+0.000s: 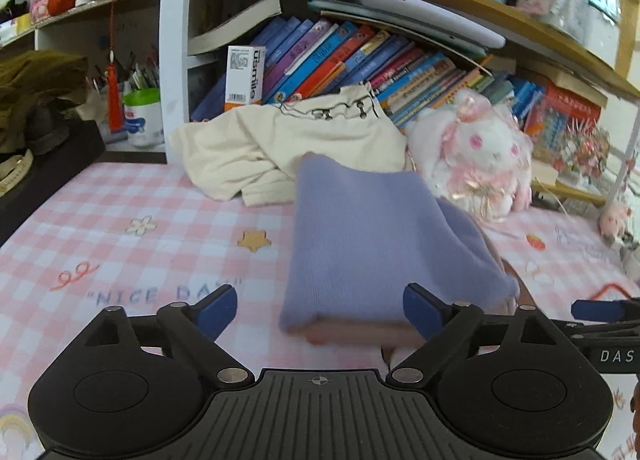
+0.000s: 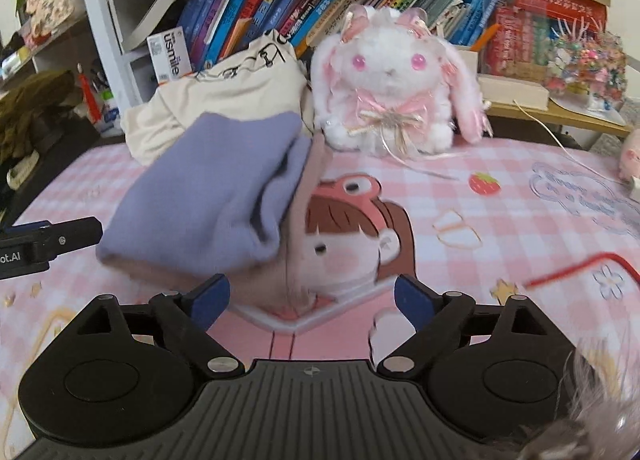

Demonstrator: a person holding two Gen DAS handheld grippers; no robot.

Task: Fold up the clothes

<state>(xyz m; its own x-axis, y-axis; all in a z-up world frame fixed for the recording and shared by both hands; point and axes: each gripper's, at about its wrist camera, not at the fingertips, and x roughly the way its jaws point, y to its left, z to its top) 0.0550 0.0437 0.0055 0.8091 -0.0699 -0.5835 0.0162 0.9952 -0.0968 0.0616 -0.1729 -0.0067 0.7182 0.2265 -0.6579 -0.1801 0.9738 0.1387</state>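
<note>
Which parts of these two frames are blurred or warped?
Left wrist view: the lavender garment is motion-smeared, the shelves bow from fisheye distortion, and the left hand-held gripper is sharp. Right wrist view: the garment smears again, while the plush rabbit stays fairly crisp.

The left gripper (image 1: 320,310) is held low and roughly level, its two blue-tipped fingers (image 1: 218,310) spread wide apart, with nothing clamped between them. The right gripper (image 2: 312,302) is held in much the same pose, fingers (image 2: 210,302) likewise spread and nothing gripped. The two are kept side by side: the right gripper's tip is seen at the right edge of the left wrist view, and the left gripper's tip at the left edge of the right wrist view.
</note>
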